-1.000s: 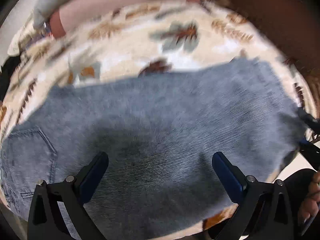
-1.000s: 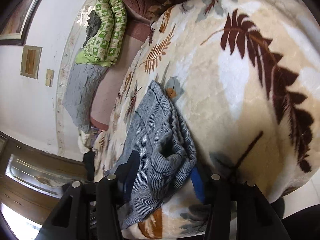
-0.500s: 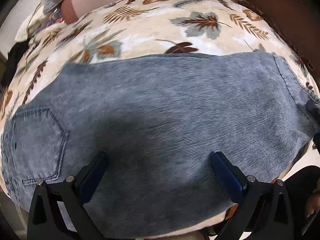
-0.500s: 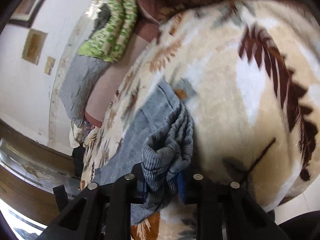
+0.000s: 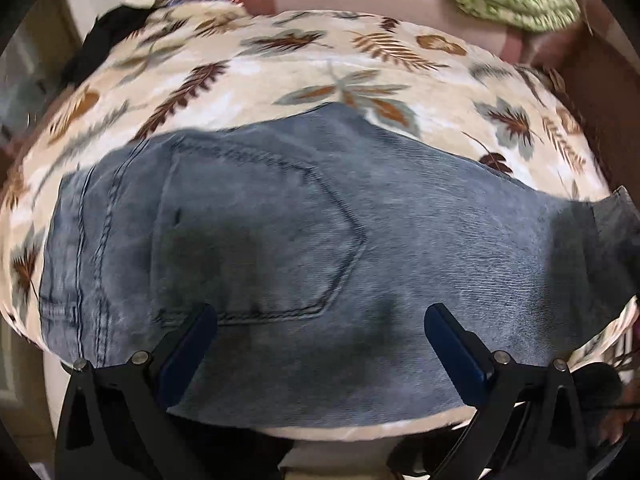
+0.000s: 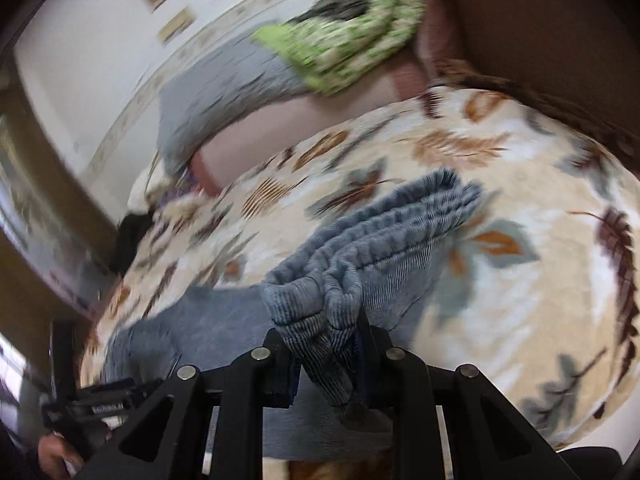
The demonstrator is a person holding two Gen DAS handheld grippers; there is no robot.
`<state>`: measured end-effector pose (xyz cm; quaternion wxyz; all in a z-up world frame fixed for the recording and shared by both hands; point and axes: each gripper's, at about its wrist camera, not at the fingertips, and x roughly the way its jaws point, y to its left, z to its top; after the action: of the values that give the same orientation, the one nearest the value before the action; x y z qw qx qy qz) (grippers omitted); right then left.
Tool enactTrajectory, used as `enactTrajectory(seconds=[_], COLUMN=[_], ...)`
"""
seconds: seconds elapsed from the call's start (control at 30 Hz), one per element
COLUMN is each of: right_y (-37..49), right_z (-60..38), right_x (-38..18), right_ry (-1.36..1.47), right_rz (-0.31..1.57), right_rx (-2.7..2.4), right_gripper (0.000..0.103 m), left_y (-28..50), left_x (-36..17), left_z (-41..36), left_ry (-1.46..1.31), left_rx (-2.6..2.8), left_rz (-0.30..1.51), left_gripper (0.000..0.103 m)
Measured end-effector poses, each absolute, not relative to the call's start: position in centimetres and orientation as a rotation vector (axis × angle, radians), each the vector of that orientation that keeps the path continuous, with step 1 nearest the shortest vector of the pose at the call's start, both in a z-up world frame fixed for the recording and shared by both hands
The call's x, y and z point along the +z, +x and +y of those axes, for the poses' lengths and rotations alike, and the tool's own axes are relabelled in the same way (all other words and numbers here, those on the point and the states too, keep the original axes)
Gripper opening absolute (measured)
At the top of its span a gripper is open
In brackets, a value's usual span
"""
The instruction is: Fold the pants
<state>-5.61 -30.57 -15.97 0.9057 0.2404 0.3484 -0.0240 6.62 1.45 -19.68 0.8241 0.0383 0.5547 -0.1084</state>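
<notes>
Right wrist view: the right tongs (image 6: 324,364) clenched on the bunched leg hems of the pants (image 5: 304,248) — spread across the leaf-print blanket (image 5: 280,68) — while the left tongs (image 5: 320,332) hover released over the back pocket (image 5: 256,236), the crosswise fold seemingly yet to come.

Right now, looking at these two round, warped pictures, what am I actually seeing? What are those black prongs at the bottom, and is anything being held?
The black prongs are hand-held grippers: a person carries one in each hand, each with a wide-angle camera looking along its two fingers, hence the warping. In the left view, the left gripper is open above grey-blue pants spread on a leaf-patterned blanket, back pocket facing up. In the right view, the right gripper is shut on a bunched end of the pants, raised off the blanket. Behind lie a green patterned bundle and a grey cloth.
</notes>
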Motion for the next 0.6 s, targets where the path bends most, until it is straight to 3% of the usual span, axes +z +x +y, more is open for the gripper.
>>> enactTrajectory(seconds=[0.2,0.33,0.4,0.5,0.57,0.6], right_y=[-3.8,-2.4,-2.1,-3.0,-3.6,-3.9], right_z=[-22.8,-18.5,-17.2,-17.2,-18.6,-19.5], right_x=[-16.4,-19.5,-21.7,-21.4,-20.4,-19.8], right_ry=[0.392,0.367,0.357,0.333,0.388,0.42], right_rz=[0.802,0.941,1.056,1.033,1.013,0.982], right_rx=[0.104,0.224,0.245,0.276,0.355,0.381], right_gripper=[0.023,0.025,0.03,0.039,0.06,0.062], left_y=[6.7,7.2,7.2,7.1,7.0,6.8], left_x=[-18.5,-18.2,-18.3,-18.4,-18.3,-18.1], left_z=[5.2,6.9,7.5,7.3,6.8,6.2], left_ry=[0.027,-0.002,-0.014,-0.021,-0.016,-0.006], left_rx=[-0.189,-0.17,-0.166,-0.166,-0.184,-0.198], left_rz=[1.135,1.123,1.126,1.132,1.131,1.125], left_gripper=[0.103,0.103,0.103,0.103,0.103,0.103])
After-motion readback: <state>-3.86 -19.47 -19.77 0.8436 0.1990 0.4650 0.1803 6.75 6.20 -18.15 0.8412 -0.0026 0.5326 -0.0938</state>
